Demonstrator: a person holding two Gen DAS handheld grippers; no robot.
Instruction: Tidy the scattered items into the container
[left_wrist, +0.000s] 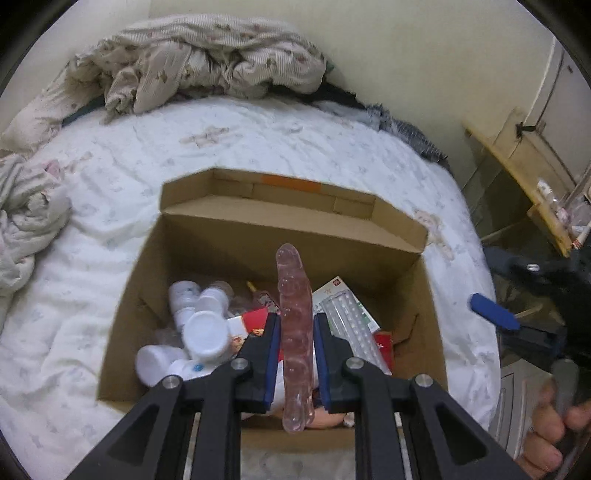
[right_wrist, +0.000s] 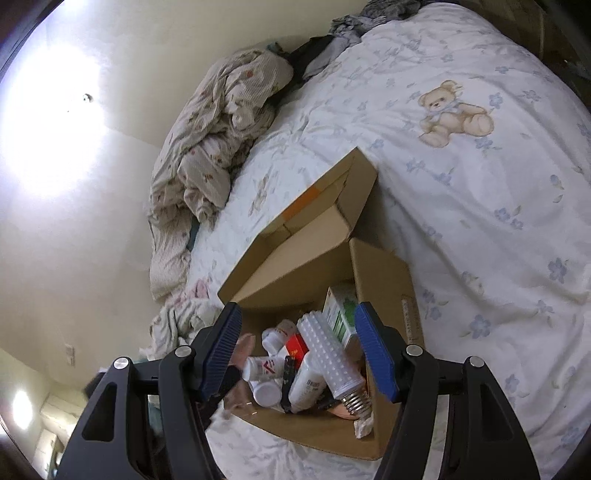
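Observation:
An open cardboard box (left_wrist: 221, 251) sits on the bed, holding white bottles (left_wrist: 205, 332), a red carton (left_wrist: 255, 319), a white corn-style bulb (left_wrist: 351, 325) and a green-and-white carton (left_wrist: 334, 290). My left gripper (left_wrist: 295, 317) is shut on a clear pinkish bumpy rod (left_wrist: 293, 295), which points forward above the box's inside. In the right wrist view, my right gripper (right_wrist: 299, 347) stands open and empty over the near end of the box (right_wrist: 384, 280), above the bulb (right_wrist: 327, 354) and bottles (right_wrist: 266, 369). One blue-padded right finger (left_wrist: 493, 312) shows beside the box.
The box rests on a white floral bedspread (right_wrist: 461, 206) with a teddy-bear print (right_wrist: 452, 112). A crumpled beige quilt (left_wrist: 207, 59) lies at the head by the wall, dark clothes (right_wrist: 314, 51) behind it. A wooden shelf (left_wrist: 532, 173) stands off the bed's right side. A hand (left_wrist: 550, 435) holds the right handle.

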